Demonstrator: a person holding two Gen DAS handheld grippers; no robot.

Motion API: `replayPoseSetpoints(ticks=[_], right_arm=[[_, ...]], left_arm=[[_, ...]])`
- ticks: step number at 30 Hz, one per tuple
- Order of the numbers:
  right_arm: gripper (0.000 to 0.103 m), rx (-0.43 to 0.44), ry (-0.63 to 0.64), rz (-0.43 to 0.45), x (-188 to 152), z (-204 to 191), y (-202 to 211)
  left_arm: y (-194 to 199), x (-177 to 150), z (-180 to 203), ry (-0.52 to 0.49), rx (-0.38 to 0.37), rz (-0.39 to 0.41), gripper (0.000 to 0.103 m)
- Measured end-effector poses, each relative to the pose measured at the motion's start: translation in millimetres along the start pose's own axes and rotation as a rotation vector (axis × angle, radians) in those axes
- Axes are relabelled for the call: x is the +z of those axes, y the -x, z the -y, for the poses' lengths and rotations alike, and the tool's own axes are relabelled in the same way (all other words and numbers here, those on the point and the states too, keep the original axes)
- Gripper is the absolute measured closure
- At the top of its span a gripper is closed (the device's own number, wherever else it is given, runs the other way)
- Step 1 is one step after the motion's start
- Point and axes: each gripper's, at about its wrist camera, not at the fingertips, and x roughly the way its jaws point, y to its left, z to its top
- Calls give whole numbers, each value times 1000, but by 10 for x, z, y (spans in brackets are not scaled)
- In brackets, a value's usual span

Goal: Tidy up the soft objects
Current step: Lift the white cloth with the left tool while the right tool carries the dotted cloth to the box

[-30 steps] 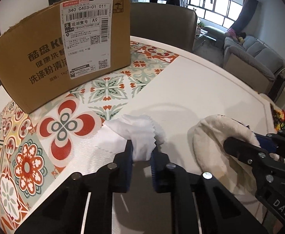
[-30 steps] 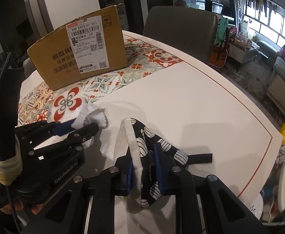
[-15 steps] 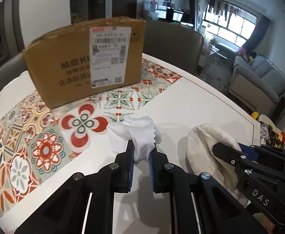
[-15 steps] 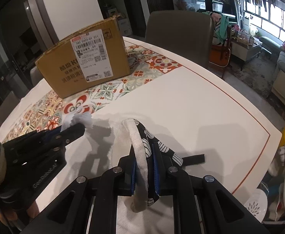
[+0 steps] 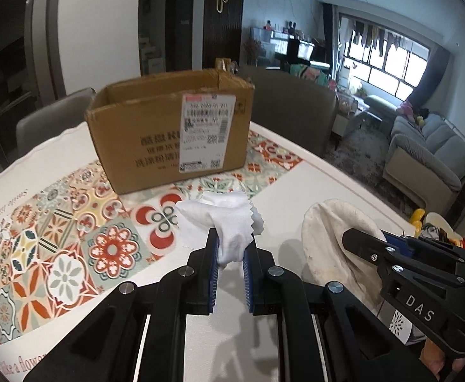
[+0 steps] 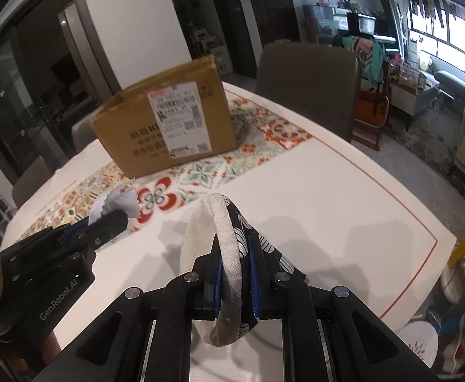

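My left gripper [image 5: 230,248] is shut on a white cloth [image 5: 229,219] with zigzag edges and holds it above the table. It also shows in the right wrist view [image 6: 118,203], at the left gripper's tip. My right gripper [image 6: 234,254] is shut on a padded oven mitt [image 6: 229,222], cream inside, black-and-white patterned outside, lifted off the table. The mitt's cream side shows in the left wrist view [image 5: 331,232]. An open cardboard box [image 5: 169,137] with a shipping label stands ahead of both grippers on the patterned runner; it also shows in the right wrist view [image 6: 165,121].
The white table [image 6: 343,197] has a tiled-pattern runner [image 5: 64,232] on its left part. Grey chairs [image 6: 308,79] stand behind the box and at the far left. A sofa [image 5: 429,159] and clutter lie beyond the table's right edge.
Both grippers have risen and pulled back with their cloth items, lifting them off the table. The box's open top has come into the left wrist view.
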Motion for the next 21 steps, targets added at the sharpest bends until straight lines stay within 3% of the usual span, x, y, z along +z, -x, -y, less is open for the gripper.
replayPoseSetpoints(ticks=[21], right_arm=[[88, 104, 41, 195, 584, -314, 354]], left_arm=[[558, 486, -207, 41, 124, 139, 88]])
